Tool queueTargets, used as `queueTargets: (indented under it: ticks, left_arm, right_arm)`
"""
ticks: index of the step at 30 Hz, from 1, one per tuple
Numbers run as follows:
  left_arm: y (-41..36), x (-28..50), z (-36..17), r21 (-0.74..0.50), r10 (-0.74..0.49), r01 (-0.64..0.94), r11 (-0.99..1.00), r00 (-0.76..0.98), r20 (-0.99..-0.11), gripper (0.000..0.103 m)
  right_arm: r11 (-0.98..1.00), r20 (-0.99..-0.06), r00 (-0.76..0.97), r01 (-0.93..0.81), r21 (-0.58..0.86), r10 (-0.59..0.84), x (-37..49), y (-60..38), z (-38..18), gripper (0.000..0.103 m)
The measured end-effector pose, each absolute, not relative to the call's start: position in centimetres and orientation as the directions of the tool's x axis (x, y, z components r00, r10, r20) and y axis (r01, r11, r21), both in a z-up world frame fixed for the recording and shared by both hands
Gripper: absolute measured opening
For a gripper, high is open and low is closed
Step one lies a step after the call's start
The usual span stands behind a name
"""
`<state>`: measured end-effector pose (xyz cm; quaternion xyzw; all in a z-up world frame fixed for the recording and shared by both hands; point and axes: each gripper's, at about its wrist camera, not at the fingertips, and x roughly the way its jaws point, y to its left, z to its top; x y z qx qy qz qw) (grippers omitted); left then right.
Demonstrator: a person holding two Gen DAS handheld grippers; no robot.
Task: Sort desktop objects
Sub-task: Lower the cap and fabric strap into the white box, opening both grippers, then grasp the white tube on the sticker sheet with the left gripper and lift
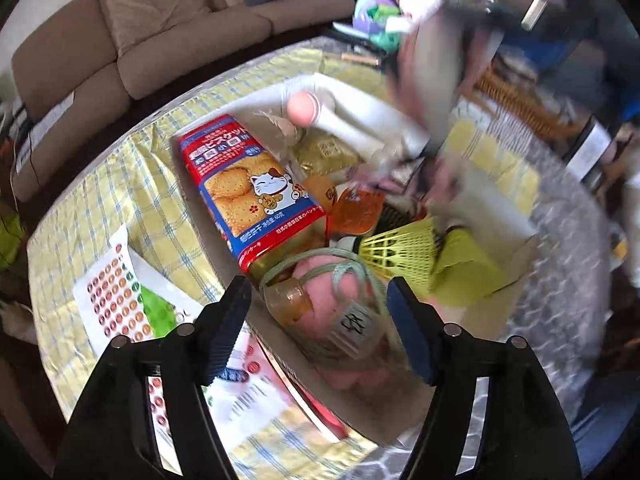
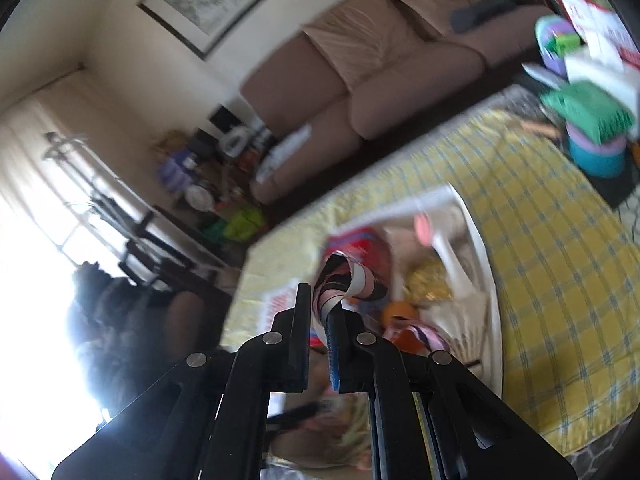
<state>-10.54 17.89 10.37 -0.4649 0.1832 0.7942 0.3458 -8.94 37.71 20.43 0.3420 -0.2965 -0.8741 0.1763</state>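
Observation:
My left gripper [image 1: 316, 300] is open above a box [image 1: 400, 120] of mixed objects, its jaws either side of a pink item wrapped in green cord [image 1: 344, 296]. The box also holds a red and blue biscuit box [image 1: 244, 184], a yellow-green shuttlecock [image 1: 404, 248], an orange packet [image 1: 356, 212] and a white tube with a pink cap [image 1: 316, 112]. My right gripper [image 2: 320, 320] is shut on a striped pink, black and white fabric strip [image 2: 348, 280] and holds it above the box [image 2: 476, 248]. In the left wrist view it [image 1: 436, 72] is a blur at upper right.
The box sits on a yellow checked cloth [image 1: 120, 184]. Sticker sheets [image 1: 120, 300] lie left of the box. A tan sofa [image 1: 120, 40] stands behind. Coloured containers and packages [image 2: 592, 128] crowd the far end. A wicker item [image 1: 516, 100] is at right.

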Motion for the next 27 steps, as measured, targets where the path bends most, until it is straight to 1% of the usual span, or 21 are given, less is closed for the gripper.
queueTargets:
  ticks: [3, 4, 6, 7, 9, 10, 12, 13, 14, 16, 17, 18, 19, 21, 24, 26, 27]
  left_arm:
    - [16.1, -10.7, 11.8, -0.119, 0.444, -0.682, -0.722, -0.324, -0.836, 0.069]
    - [15.3, -10.8, 12.2, -0.149, 0.464, -0.668, -0.729, -0.323, -0.824, 0.069]
    - [13.7, -10.9, 12.7, -0.217, 0.512, -0.641, -0.737, -0.318, -0.798, 0.07]
    - [13.2, -10.9, 12.8, -0.242, 0.528, -0.63, -0.738, -0.316, -0.788, 0.07]
    - [12.3, -10.9, 12.9, -0.276, 0.551, -0.622, -0.733, -0.305, -0.777, 0.07]
    - [12.0, -10.8, 13.0, -0.283, 0.555, -0.622, -0.73, -0.3, -0.776, 0.07]
    - [11.5, -10.5, 13.1, -0.284, 0.557, -0.622, -0.73, -0.301, -0.774, 0.07]
    - [11.2, -10.5, 12.9, -0.289, 0.56, -0.619, -0.73, -0.299, -0.772, 0.07]
    - [11.0, -10.6, 12.7, -0.299, 0.565, -0.615, -0.73, -0.296, -0.77, 0.07]
    - [10.4, -10.6, 12.2, -0.316, 0.57, -0.6, -0.734, -0.293, -0.767, 0.071]
    - [10.1, -10.6, 11.9, -0.323, 0.571, -0.592, -0.738, -0.295, -0.766, 0.076]
    - [9.6, -10.6, 11.6, -0.333, 0.573, -0.58, -0.744, -0.296, -0.764, 0.086]
    - [9.2, -10.5, 11.4, -0.337, 0.573, -0.572, -0.747, -0.299, -0.763, 0.088]
    - [8.0, -10.5, 11.0, -0.349, 0.575, -0.553, -0.756, -0.307, -0.758, 0.09]
    - [5.7, -10.8, 10.7, -0.354, 0.564, -0.518, -0.779, -0.334, -0.755, 0.093]
    - [4.6, -11.1, 10.4, -0.346, 0.549, -0.497, -0.796, -0.351, -0.759, 0.094]
    - [3.9, -11.2, 10.1, -0.328, 0.53, -0.489, -0.809, -0.363, -0.767, 0.094]
  right_arm:
    - [-0.794, -0.552, -0.686, 0.06, 0.605, -0.473, -10.1, 37.3, 18.3, 0.008]
    - [-0.814, -0.585, -0.672, 0.045, 0.58, -0.454, -10.8, 37.0, 17.2, 0.008]
    - [-0.86, -0.652, -0.642, 0.023, 0.51, -0.403, -12.0, 36.6, 15.7, 0.008]
    - [-0.893, -0.705, -0.609, 0.011, 0.45, -0.363, -12.9, 36.1, 14.8, 0.008]
    - [-0.921, -0.749, -0.58, 0.009, 0.389, -0.321, -13.7, 35.6, 13.8, 0.008]
    - [-0.937, -0.768, -0.571, 0.006, 0.35, -0.29, -14.0, 35.4, 13.6, 0.011]
    - [-0.966, -0.794, -0.57, -0.003, 0.259, -0.211, -14.2, 35.0, 13.7, 0.032]
    - [-0.98, -0.803, -0.575, -0.013, 0.201, -0.157, -14.0, 34.9, 13.9, 0.052]
    - [-0.987, -0.804, -0.582, -0.014, 0.163, -0.124, -13.8, 34.9, 14.3, 0.056]
    - [-0.991, -0.789, -0.604, 0.006, 0.136, -0.112, -13.0, 35.1, 15.5, 0.056]
    - [-0.992, -0.785, -0.611, 0.004, 0.128, -0.104, -12.7, 35.2, 16.0, 0.058]
    - [-0.993, -0.782, -0.616, 0.001, 0.121, -0.096, -12.4, 35.3, 16.6, 0.058]
    - [-0.993, -0.774, -0.626, -0.004, 0.121, -0.092, -11.9, 35.6, 17.2, 0.058]
    - [-0.99, -0.759, -0.642, -0.003, 0.143, -0.108, -11.2, 35.8, 18.4, 0.059]
    - [-0.977, -0.735, -0.656, 0.024, 0.211, -0.175, -9.9, 35.7, 19.8, 0.061]
    - [-0.967, -0.714, -0.665, 0.053, 0.248, -0.22, -8.8, 35.0, 20.9, 0.068]
    - [-0.961, -0.703, -0.668, 0.068, 0.268, -0.244, -8.1, 34.6, 21.3, 0.069]
